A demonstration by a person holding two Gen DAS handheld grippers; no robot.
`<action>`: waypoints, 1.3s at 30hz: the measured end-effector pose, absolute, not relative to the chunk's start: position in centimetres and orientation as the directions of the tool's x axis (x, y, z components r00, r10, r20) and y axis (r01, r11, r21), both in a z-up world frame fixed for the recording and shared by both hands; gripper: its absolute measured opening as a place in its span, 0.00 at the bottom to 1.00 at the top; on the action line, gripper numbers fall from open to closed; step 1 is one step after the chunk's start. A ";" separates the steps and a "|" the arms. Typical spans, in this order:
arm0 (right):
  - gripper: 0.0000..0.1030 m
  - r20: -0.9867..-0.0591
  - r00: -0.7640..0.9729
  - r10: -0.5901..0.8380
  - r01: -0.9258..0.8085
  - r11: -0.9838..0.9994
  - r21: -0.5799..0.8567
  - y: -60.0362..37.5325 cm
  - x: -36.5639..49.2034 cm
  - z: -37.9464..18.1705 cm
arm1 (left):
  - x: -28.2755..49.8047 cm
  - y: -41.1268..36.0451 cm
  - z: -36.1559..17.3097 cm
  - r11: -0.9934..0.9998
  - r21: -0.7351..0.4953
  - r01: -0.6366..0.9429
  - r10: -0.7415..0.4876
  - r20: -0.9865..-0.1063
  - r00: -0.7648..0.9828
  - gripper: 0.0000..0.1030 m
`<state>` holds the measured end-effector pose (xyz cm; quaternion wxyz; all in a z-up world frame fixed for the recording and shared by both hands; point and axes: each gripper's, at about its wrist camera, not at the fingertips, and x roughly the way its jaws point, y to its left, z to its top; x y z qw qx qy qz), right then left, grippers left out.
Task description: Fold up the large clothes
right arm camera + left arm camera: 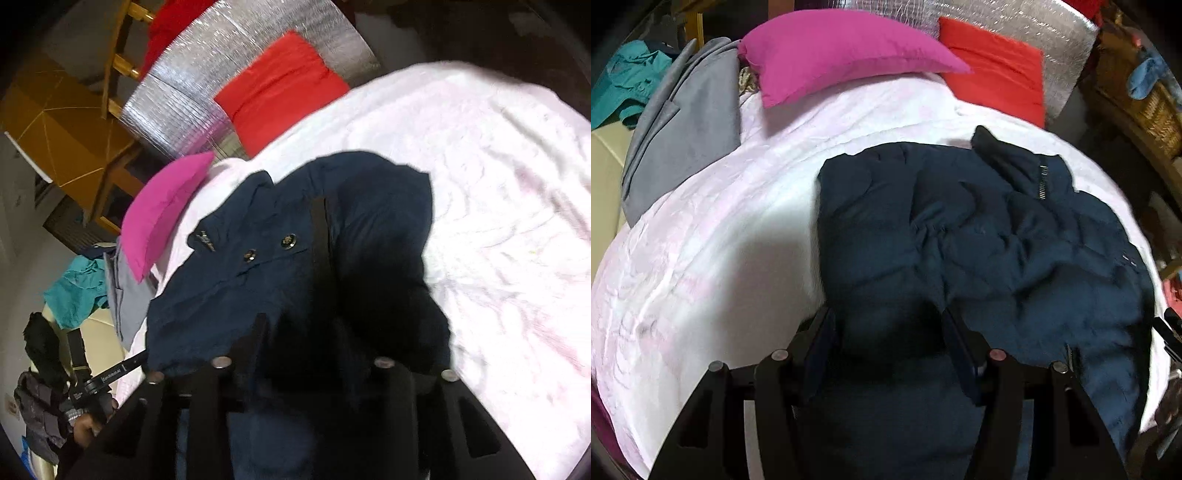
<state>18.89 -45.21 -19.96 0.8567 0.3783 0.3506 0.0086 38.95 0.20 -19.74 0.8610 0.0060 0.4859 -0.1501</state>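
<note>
A: Fingers first. Left gripper [886, 332]?
B: Jaws stand about half apart over the dark navy quilted puffer jacket [979, 236]. Fabric lies between them, but it's dark there, so I can't tell if the pads press on it.
A: Right gripper [303, 343]?
B: Jaws parted, navy fabric bunched in the gap. Too black to say whether it grips.
A: Jacket itself?
B: Spread on the white-and-pale-pink crinkled bed cover [701, 258], toward its right side in the left view. Puffy, wrinkled, collar zipper and two metal snap buttons [269, 247] showing.
A: Around it?
B: Magenta pillow [842, 55] and red cushion [997, 70] at the head, against a silver foil insulation panel [1015, 22]. Grey folded garment [687, 122] on the cover's left edge, teal garment [628, 81] beyond it. Wicker basket [1145, 99] on the right. Nothing lying on the jacket.
A: Person?
B: A hand [86, 424] holding the left tool, low left in the right view.
</note>
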 end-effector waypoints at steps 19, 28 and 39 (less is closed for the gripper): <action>0.56 -0.573 0.798 0.188 0.225 0.789 0.572 -42.2 6.7 -18.2 | 22.4 4.0 -16.2 0.941 -0.070 0.332 -0.268 -0.752 0.602 0.73; 0.70 -0.590 0.776 0.222 0.273 0.725 0.632 -44.0 9.5 -19.2 | 26.5 0.2 -16.0 0.951 -0.207 0.230 -0.299 -0.802 0.517 0.79; 0.70 -0.583 0.767 0.267 0.335 0.609 0.719 -46.8 12.6 -19.5 | 26.0 -0.9 -12.1 0.976 -0.168 0.140 -0.216 -0.838 0.502 0.79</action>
